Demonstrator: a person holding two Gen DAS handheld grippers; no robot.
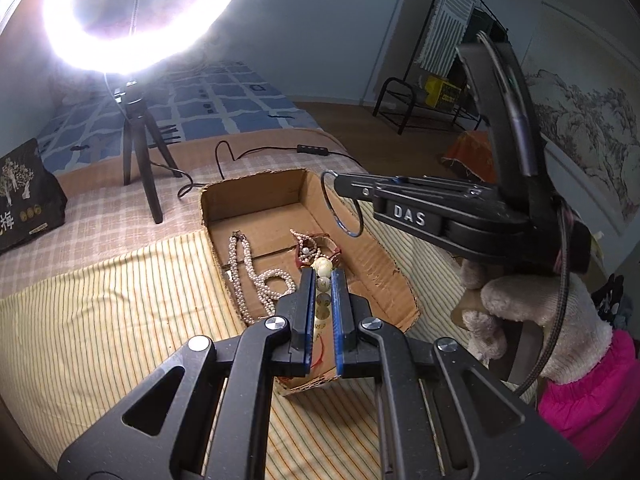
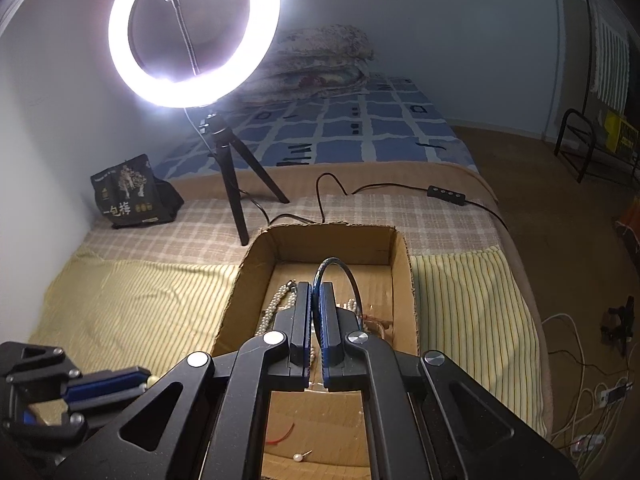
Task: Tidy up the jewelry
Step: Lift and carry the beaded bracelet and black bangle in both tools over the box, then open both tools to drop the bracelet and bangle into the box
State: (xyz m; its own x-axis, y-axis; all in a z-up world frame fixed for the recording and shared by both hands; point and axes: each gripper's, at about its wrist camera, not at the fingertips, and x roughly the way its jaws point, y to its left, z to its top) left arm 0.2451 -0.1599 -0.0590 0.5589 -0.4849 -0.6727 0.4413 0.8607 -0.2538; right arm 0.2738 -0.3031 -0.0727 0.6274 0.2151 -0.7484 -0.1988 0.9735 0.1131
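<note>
Left hand-held gripper (image 1: 322, 280): nearly closed on a strand of large cream beads (image 1: 323, 270), hanging over the near half of the cardboard box (image 1: 256, 188). Right hand-held gripper (image 2: 316, 292): pinched tight on a thin bangle (image 2: 340, 276), held edge-on above the same box.

Bangle: stiff, smooth, glossy dark hoop, probably light and slippery; best taken across the rim, as now, with risk of swivelling in the pads. Bead strand: round, hard, polished beads on a flexible cord, likely to swing and sag; safest gripped on 1 bead or on the cord between 2. Pearl necklace (image 1: 256, 280): limp multi-strand coil on the box floor, prone to tangling. Beside it, a small reddish beaded piece (image 1: 308, 248), type unclear.

Box: rough corrugated card, torn edges, low walls, resting on a soft striped cloth (image 1: 120, 320) over the bed. Ring light (image 2: 194, 34) on a tripod behind.
</note>
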